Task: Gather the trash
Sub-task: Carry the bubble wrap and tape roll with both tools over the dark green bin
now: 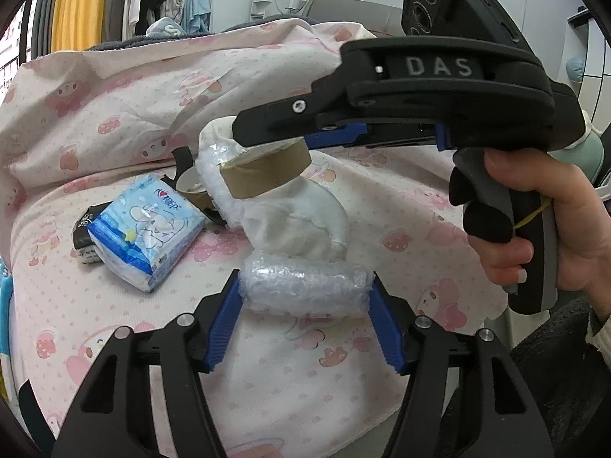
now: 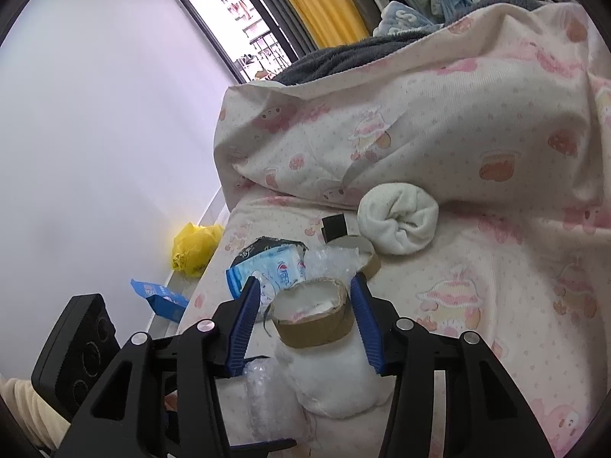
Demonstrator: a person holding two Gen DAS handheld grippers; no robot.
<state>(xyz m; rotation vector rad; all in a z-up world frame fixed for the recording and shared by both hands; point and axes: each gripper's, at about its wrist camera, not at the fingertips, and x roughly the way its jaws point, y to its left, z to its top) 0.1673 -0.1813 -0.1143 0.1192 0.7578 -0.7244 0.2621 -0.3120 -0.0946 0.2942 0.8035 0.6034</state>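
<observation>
Bed [image 1: 114, 122] under pink cartoon-print cover, trash scattered mid-sheet. Rumpled duvet [image 2: 439, 107] heaped behind. Rolled white towel [image 2: 399, 225] near duvet edge, apart from trash pile. White crumpled wad [image 1: 301, 229] at centre, between both claws. Blue tissue pack [image 1: 147, 236] just left of wad, dark packet [image 1: 82, 242] touching its far side. Bubble wrap roll [image 1: 303, 286] lying crosswise between left claw [image 1: 305, 297] pads, both blue pads touching its ends, jaws mid-width: gripped. Brown cardboard tape ring [image 2: 311, 316] on top of wad, between right claw [image 2: 305, 297] pads; jaws narrowed close to ring sides, contact cannot tell. Second tape ring [image 2: 361, 252] further back, beside black block [image 2: 336, 227]. Yellow bag [image 2: 194, 248] and blue box [image 2: 160, 297] off bed edge by wall.
</observation>
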